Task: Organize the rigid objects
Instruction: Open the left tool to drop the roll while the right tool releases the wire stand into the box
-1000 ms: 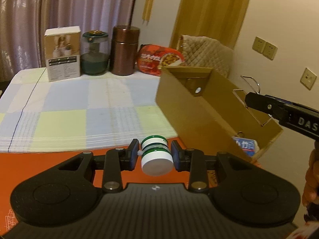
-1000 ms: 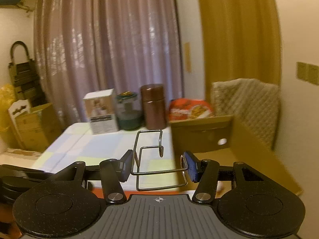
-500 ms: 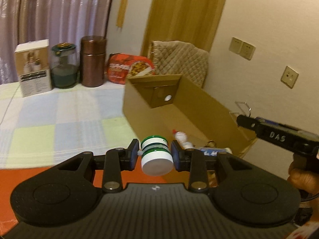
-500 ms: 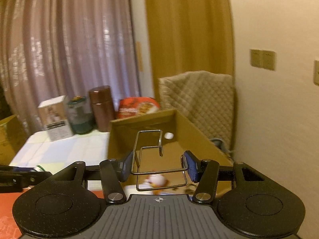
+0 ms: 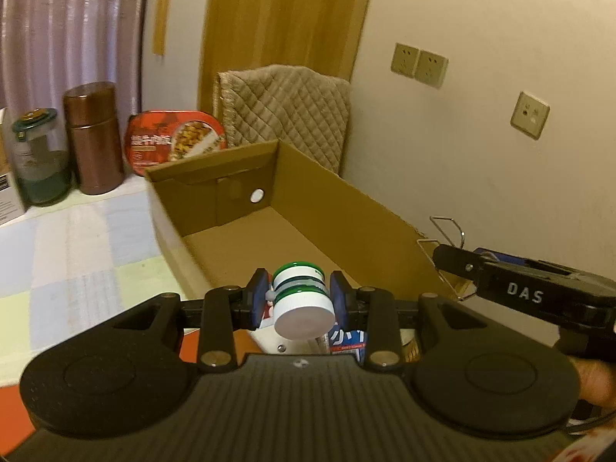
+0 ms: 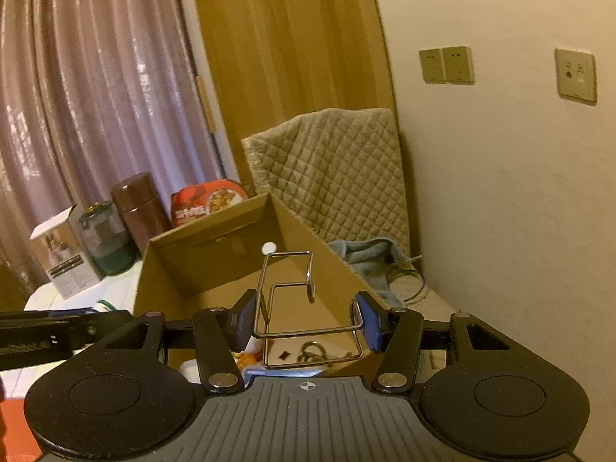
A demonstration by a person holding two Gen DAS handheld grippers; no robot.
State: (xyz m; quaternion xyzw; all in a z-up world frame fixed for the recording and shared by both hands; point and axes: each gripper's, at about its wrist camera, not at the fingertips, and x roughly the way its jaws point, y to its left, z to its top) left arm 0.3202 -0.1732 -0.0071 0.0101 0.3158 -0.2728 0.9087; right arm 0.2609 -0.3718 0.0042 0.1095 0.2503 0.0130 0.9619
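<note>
In the left wrist view the left gripper (image 5: 298, 300) was clamped on a small white jar (image 5: 302, 302) with green bands, held on its side with its flat white end toward the camera, just above the near end of the open cardboard box (image 5: 358, 223). The jar looked light, stiff and smooth, so it could slip; the pads pressed its round wall from both sides, which seemed the right hold, and a gentle set-down would suit it better than a drop. A blue-printed packet (image 5: 346, 340) lay in the box under the jar. At the right edge the right gripper (image 5: 454, 260) showed with its wire rack (image 5: 446, 231) beside the box's far rim. Against the picture a second earlier, the box had come much nearer and lower in view: then the jar hung over the orange surface short of the box, now it was over the opening. In the right wrist view the right gripper (image 6: 306, 319) was closed on the wire rack (image 6: 292, 296), its pads pinching the lower loop from both sides, the hook end standing up. The rack seemed thin, light and springy, and likely to twist in the grip, so the wide base loop was the sound place to hold. It hung over the box (image 6: 184, 265), where a second earlier it faced the tablecloth short of it.
</note>
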